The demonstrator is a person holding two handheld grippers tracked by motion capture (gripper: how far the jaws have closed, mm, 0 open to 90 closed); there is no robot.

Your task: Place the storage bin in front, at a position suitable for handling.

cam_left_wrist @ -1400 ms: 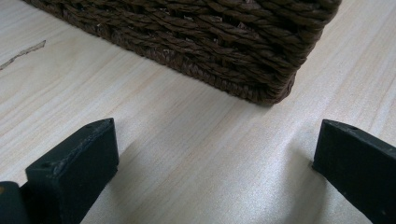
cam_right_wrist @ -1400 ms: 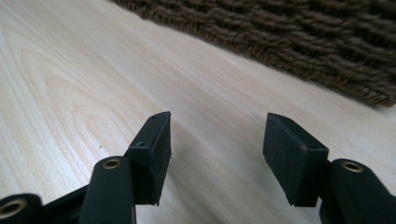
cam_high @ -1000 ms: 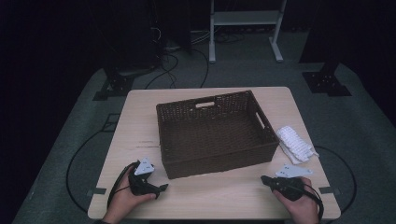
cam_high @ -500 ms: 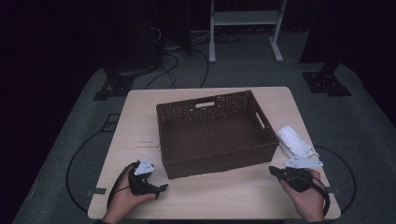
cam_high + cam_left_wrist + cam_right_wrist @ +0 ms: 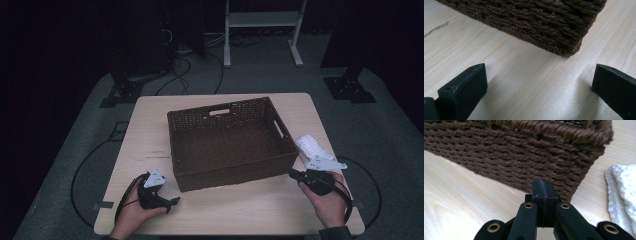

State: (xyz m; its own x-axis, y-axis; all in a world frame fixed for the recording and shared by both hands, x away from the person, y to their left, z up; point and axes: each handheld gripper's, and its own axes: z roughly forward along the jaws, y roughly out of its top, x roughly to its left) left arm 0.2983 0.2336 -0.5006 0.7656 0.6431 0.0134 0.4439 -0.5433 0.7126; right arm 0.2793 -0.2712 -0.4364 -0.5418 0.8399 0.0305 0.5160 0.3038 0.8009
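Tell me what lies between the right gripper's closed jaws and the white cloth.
Nothing but bare tabletop. In the right gripper view, the right gripper points at the basket's corner, and the white cloth lies apart, beside that corner.

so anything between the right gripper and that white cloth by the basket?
Nothing visible. The right gripper, jaws shut, hangs just short of the white cloth; only bare table lies between. The basket sits to the gripper's left, off that line.

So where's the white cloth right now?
In the high view the white cloth lies on the table's right side, beside the basket and just beyond the right hand-held gripper.
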